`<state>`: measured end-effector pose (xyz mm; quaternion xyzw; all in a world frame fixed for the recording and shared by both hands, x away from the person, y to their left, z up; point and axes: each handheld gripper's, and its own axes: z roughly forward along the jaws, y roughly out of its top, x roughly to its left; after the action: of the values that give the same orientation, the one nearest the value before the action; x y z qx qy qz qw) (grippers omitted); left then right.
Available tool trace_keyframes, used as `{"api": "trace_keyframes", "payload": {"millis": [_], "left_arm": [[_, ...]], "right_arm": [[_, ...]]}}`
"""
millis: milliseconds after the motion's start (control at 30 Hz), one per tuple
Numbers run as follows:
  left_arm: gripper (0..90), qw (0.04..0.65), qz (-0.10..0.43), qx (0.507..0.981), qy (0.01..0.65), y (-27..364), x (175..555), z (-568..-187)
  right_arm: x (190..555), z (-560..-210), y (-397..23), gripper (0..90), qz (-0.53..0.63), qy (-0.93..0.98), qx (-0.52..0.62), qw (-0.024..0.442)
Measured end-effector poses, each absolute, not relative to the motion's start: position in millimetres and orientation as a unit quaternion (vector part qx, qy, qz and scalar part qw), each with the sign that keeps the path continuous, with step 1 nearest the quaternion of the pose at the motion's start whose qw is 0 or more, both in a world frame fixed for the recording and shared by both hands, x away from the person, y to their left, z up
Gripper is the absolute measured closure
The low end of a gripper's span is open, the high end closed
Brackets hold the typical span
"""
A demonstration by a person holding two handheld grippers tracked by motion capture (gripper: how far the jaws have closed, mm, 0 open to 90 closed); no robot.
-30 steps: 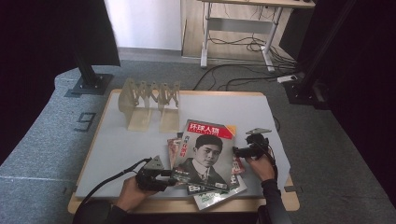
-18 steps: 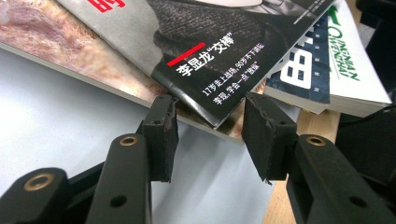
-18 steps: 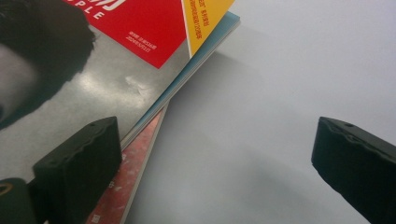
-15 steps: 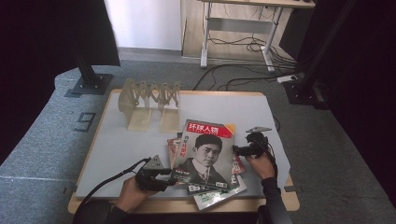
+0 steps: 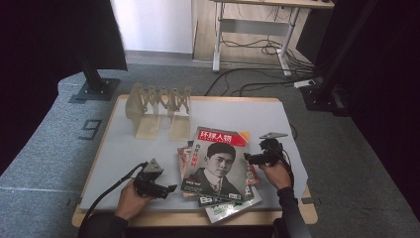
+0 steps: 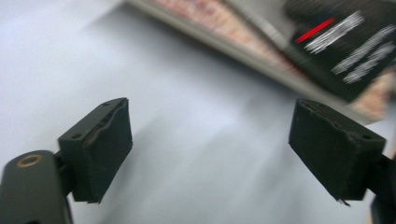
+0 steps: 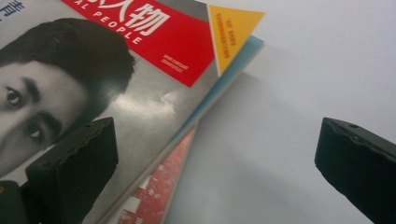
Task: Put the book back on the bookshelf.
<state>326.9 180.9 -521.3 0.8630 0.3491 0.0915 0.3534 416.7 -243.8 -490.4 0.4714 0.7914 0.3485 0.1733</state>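
Left gripper (image 5: 171, 188) at 9 o'clock of magazine stack (image 5: 218, 168), jaws just opened wide, empty. Right gripper (image 5: 246, 158) at 3 o'clock, agape, straddling top magazine's (image 7: 154, 100) edge.

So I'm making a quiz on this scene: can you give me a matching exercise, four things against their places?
Things:
1. rack
2. top magazine
3. left gripper
4. right gripper

Places:
A. at the stack's right edge, jaws open
B. far left of the table, upright
C. left of the stack, jaws open over bare table
D. on top of the stack, cover up

Pairs: 1-B, 2-D, 3-C, 4-A
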Motion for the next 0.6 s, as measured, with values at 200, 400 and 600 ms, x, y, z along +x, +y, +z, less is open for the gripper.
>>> {"api": "trace_keyframes", "payload": {"millis": [200, 400, 600], "left_arm": [[4.1, 0.347, 0.109, 0.865, 0.345, 177.3, 326.4, -526.9], [3.0, 0.335, 0.125, 0.871, 0.337, 174.2, 324.8, -528.6], [2.9, 0.336, 0.125, 0.871, 0.337, 174.1, 324.7, -528.8]], "right_arm": [[422.9, -495.1, -236.1, 0.0, 0.349, 0.798, 0.464, 0.159], [434.4, -501.6, -227.5, 0.0, 0.35, 0.803, 0.463, 0.137], [447.4, -503.5, -221.6, 0.0, 0.359, 0.8, 0.466, 0.119]]}}
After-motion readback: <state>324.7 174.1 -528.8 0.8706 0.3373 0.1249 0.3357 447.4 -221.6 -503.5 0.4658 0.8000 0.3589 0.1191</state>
